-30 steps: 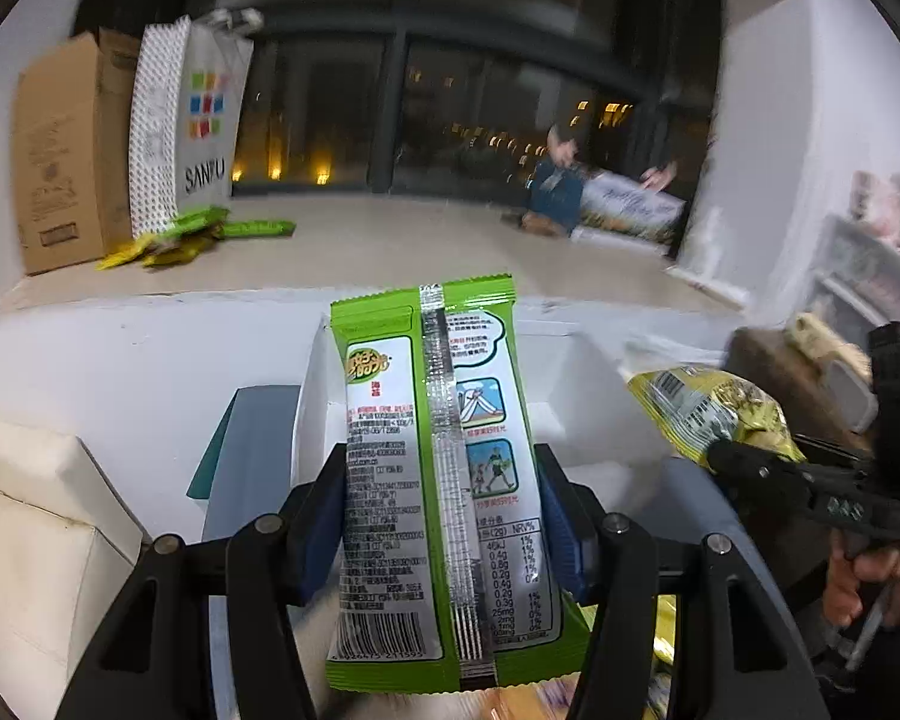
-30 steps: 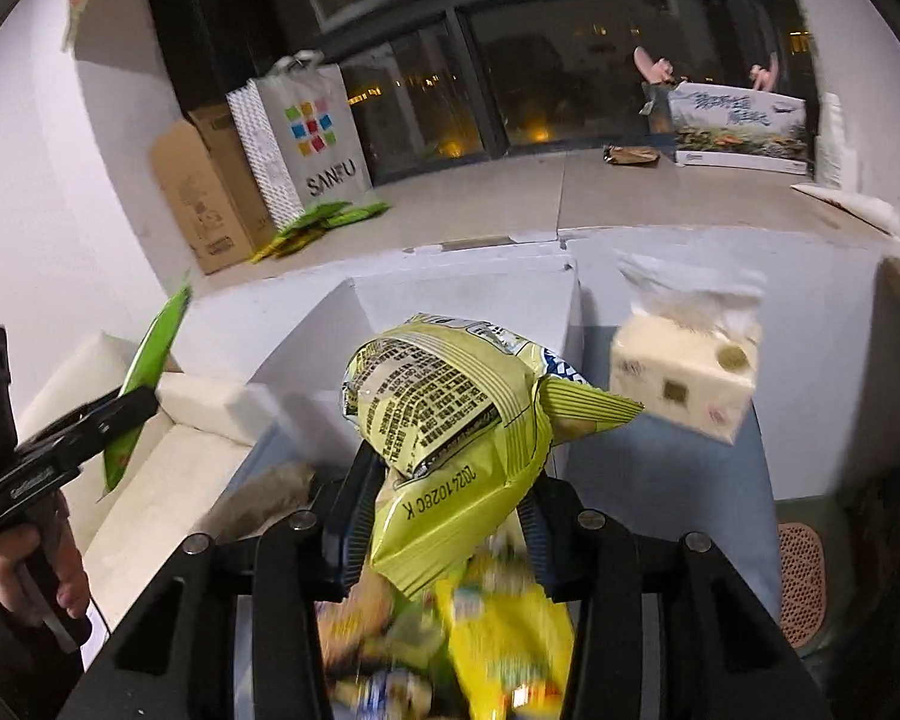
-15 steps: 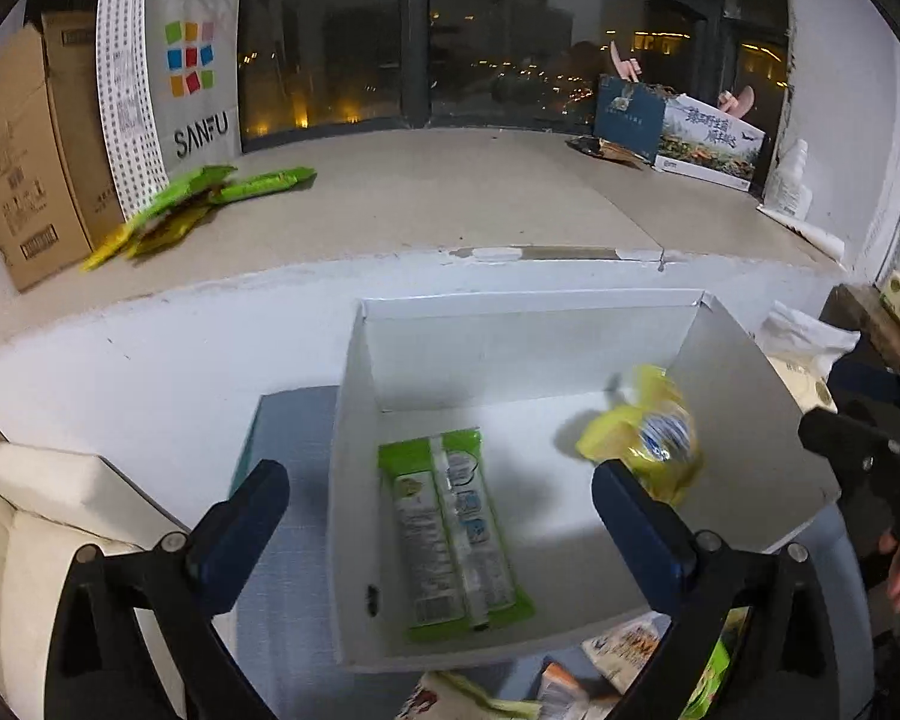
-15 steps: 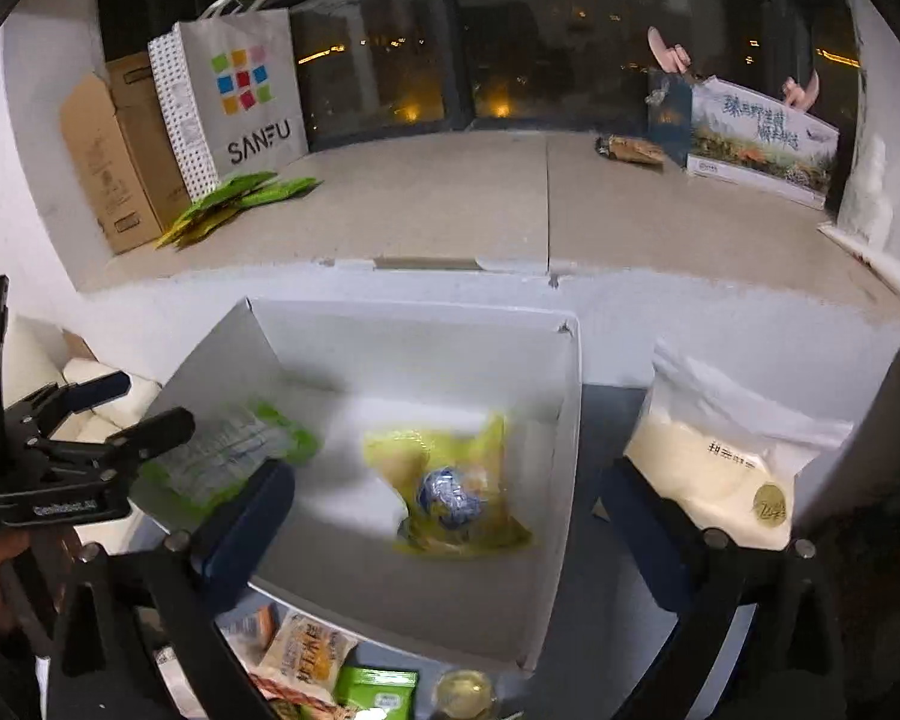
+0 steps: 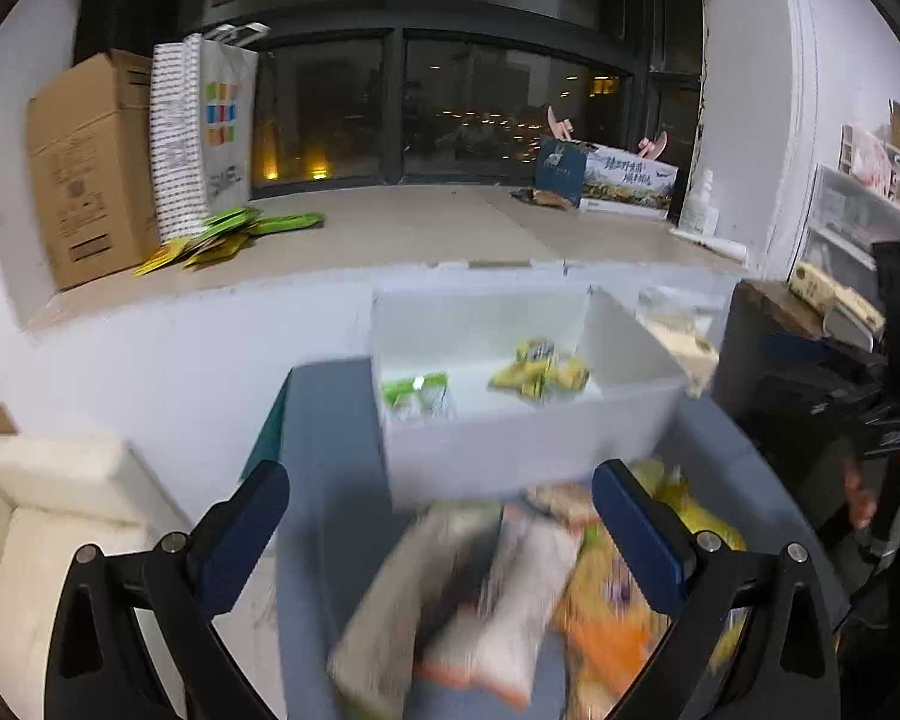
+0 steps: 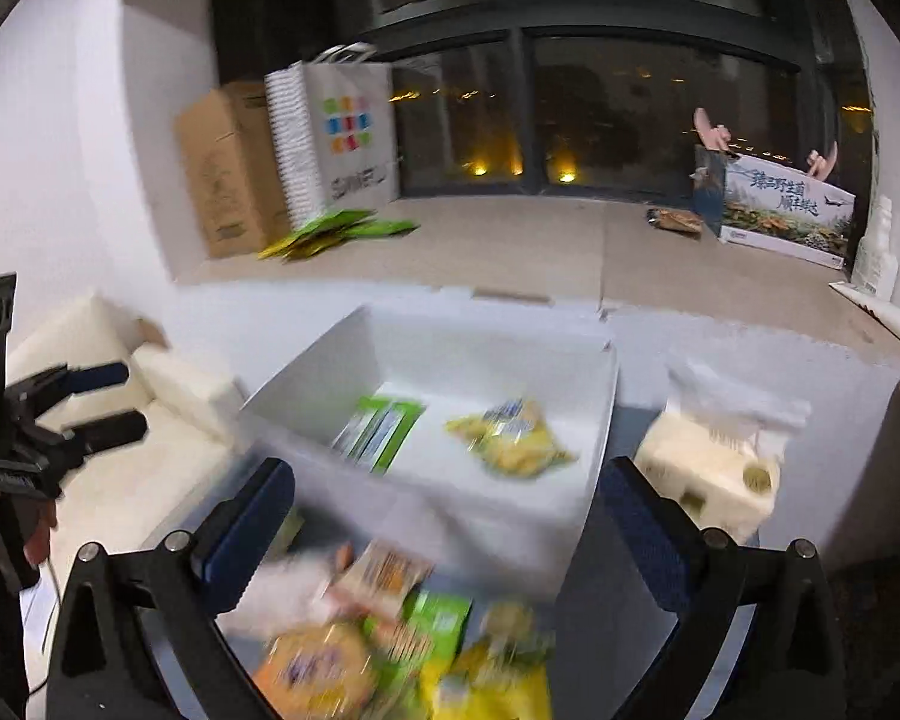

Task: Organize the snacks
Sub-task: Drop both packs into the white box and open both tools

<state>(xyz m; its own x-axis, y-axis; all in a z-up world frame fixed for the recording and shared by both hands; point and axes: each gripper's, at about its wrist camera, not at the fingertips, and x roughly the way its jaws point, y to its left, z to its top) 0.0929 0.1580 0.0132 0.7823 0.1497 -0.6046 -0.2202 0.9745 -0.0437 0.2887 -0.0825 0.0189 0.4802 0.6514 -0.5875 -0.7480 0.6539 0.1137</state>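
A white box [image 5: 510,450] [image 6: 510,348] stands on the blue-grey table. In it lie a green snack packet [image 5: 417,396] [image 6: 378,429] on the left and a yellow snack bag [image 5: 540,372] [image 6: 510,438] on the right. My left gripper [image 5: 441,534] is open and empty, above a blurred pile of snack packets [image 5: 498,594] in front of the box. My right gripper [image 6: 444,525] is open and empty above the same pile [image 6: 402,642]. The left gripper also shows at the left edge of the right wrist view [image 6: 90,402].
A tissue pack [image 6: 714,468] stands right of the box. A cream sofa [image 5: 48,510] is at the left. On the window ledge behind are a cardboard box [image 5: 84,168], a SANFU paper bag [image 5: 210,120], green and yellow packets [image 5: 222,234] and a printed carton [image 6: 780,210].
Both grippers let go of their packets into the box, the green one from the left, the yellow one from the right. Both have since pulled back and down over the pile, jaws wide.
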